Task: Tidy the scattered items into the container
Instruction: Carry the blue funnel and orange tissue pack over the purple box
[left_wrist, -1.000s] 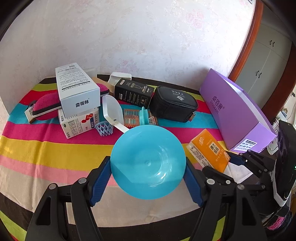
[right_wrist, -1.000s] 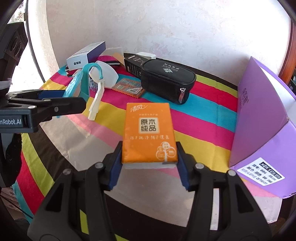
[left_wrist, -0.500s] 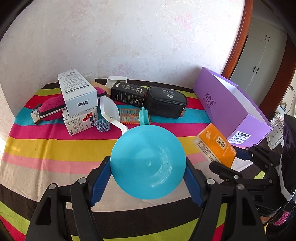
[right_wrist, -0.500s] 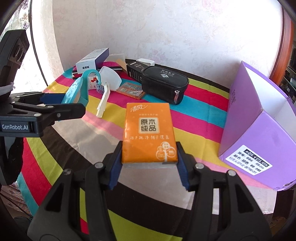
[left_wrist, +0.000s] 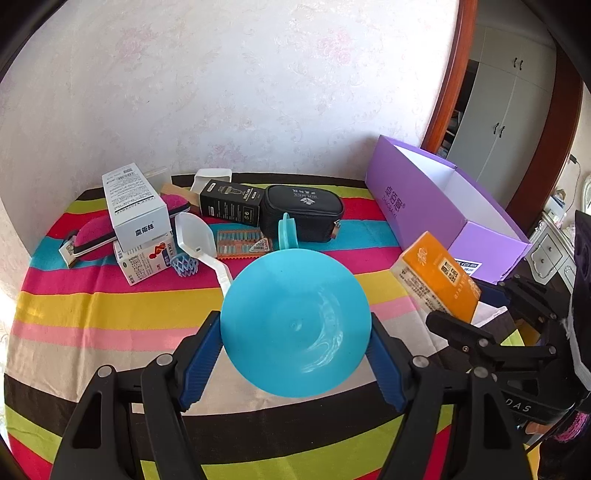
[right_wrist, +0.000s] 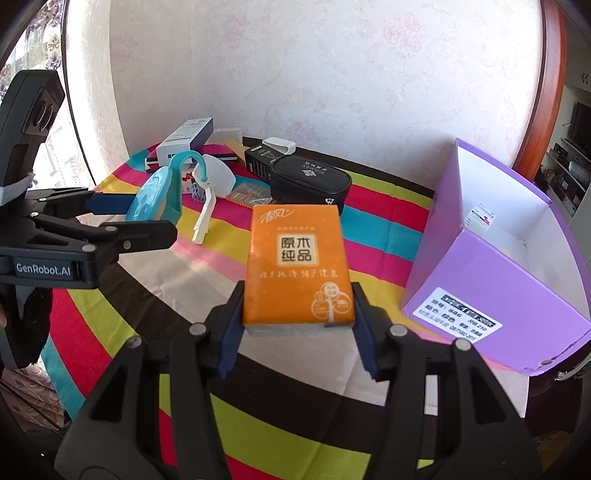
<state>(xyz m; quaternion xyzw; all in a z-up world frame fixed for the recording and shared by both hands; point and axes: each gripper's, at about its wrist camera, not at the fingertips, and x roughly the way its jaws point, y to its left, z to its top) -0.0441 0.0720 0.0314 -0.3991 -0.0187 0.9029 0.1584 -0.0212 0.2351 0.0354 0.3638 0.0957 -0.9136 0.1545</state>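
Left wrist view: we are gripping a round turquoise plastic dish (left_wrist: 295, 325) between our left fingers (left_wrist: 201, 363); right gripper (right_wrist: 297, 328) is clamping an orange tissue pack (right_wrist: 297, 264) beside the open purple cardboard box (right_wrist: 491, 280), above the striped tabletop (left_wrist: 110, 306).

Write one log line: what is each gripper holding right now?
left gripper: shut on blue dish | right gripper: shut on orange tissue pack | purple box: open, neither item inside yet
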